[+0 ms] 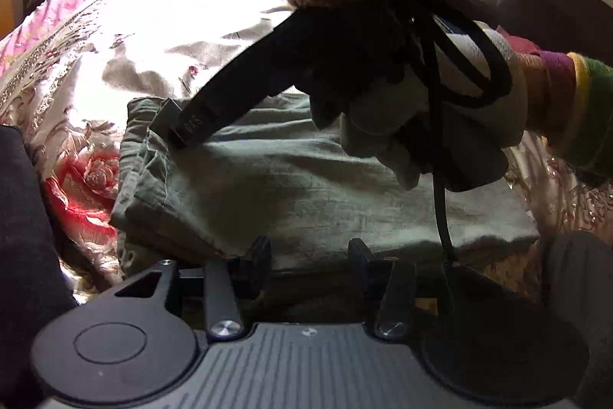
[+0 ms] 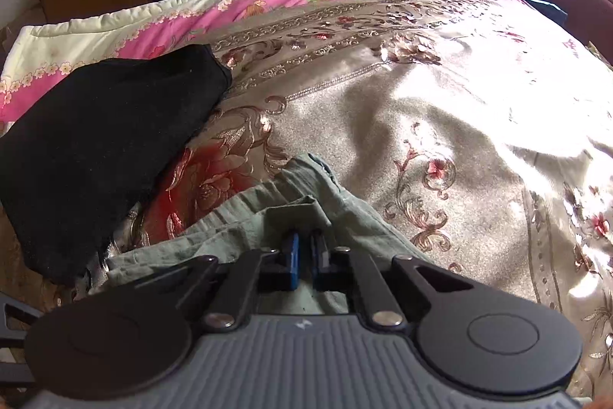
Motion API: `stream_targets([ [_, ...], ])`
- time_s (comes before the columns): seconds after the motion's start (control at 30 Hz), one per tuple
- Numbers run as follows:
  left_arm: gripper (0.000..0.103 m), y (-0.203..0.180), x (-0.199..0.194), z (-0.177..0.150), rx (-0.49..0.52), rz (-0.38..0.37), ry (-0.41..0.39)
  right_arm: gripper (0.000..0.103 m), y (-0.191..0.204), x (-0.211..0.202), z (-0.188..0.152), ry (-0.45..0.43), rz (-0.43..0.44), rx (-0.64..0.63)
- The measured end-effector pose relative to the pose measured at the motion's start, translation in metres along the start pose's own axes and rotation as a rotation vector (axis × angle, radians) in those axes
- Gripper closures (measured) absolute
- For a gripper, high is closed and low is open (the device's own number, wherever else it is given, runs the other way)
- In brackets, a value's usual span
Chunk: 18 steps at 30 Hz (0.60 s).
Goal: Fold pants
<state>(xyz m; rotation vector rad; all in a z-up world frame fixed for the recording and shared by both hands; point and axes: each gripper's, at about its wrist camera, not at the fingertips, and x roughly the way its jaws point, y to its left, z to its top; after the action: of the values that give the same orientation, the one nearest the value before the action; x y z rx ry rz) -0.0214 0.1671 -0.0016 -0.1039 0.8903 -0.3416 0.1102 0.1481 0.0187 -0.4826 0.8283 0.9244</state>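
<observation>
The green pants point(image 1: 291, 187) lie folded on the bed point(image 2: 440, 125). My left hand-held gripper point(image 1: 310, 252) hovers at their near edge, jaws apart, empty. My right hand-held gripper point(image 2: 304, 248) is clamped on the pants' bunched end.

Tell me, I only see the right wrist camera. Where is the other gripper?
Observer: The left gripper is open at the near edge of the pants.
Operator: Do the pants look folded?
Observer: Yes. The left wrist view shows them as a flat stack, with layered edges on its left side.
Operator: Who holds my gripper?
Observer: A hand in a grey glove, with a striped sleeve, holds the right gripper. Its tip is at the stack's far left corner.
</observation>
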Motion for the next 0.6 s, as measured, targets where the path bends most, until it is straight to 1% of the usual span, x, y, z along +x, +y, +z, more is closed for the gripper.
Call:
stream_targets([
  [0.03,0.045,-0.002,0.002,-0.003,0.004,0.001,0.017,0.098,0.001,0.000,0.001,-0.006,-0.001,-0.008],
  [0.07,0.045,-0.003,0.001,-0.005,-0.003,0.003,0.003,0.099,0.001,-0.002,0.001,-0.015,0.005,-0.006],
  [0.13,0.045,-0.005,-0.004,-0.004,-0.005,0.000,0.004,0.101,0.000,-0.009,0.004,-0.050,0.017,-0.006],
  [0.17,0.045,-0.006,-0.006,-0.002,-0.005,-0.002,-0.003,0.101,0.002,-0.012,0.007,-0.072,0.011,-0.028],
  [0.2,0.045,-0.007,-0.007,0.000,0.000,-0.004,-0.014,0.099,0.004,-0.014,0.009,-0.089,-0.010,-0.056],
  [0.23,0.046,-0.010,-0.009,0.002,0.010,-0.003,-0.026,0.093,0.009,-0.011,0.013,-0.094,-0.032,-0.094],
  [0.27,0.045,-0.015,-0.014,0.005,0.028,0.000,-0.045,0.092,0.010,-0.006,0.017,-0.062,-0.012,-0.102],
  [0.3,0.045,-0.019,-0.017,0.008,0.051,0.005,-0.064,0.092,0.009,0.000,0.018,-0.039,0.008,-0.085],
  [0.33,0.045,-0.021,-0.017,0.010,0.065,0.017,-0.069,0.092,0.008,0.002,0.018,-0.047,0.005,-0.058],
  [0.37,0.045,-0.022,-0.014,0.011,0.068,0.029,-0.062,0.093,0.006,0.002,0.017,-0.054,0.003,-0.041],
  [0.4,0.045,-0.021,-0.006,0.013,0.061,0.049,-0.033,0.094,0.003,-0.002,0.016,-0.063,0.003,-0.012],
  [0.47,0.045,-0.014,0.012,0.014,0.020,0.049,0.067,0.094,-0.014,-0.025,0.007,-0.113,-0.003,0.097],
  [0.5,0.046,-0.012,0.018,0.013,-0.018,0.052,0.104,0.094,-0.025,-0.040,-0.001,-0.138,-0.008,0.141],
  [0.53,0.046,-0.014,0.018,0.012,-0.020,0.051,0.099,0.092,-0.038,-0.057,-0.011,-0.159,-0.019,0.183],
  [0.6,0.046,-0.023,0.011,0.013,0.011,0.043,0.075,0.089,-0.070,-0.094,-0.039,-0.185,-0.044,0.291],
])
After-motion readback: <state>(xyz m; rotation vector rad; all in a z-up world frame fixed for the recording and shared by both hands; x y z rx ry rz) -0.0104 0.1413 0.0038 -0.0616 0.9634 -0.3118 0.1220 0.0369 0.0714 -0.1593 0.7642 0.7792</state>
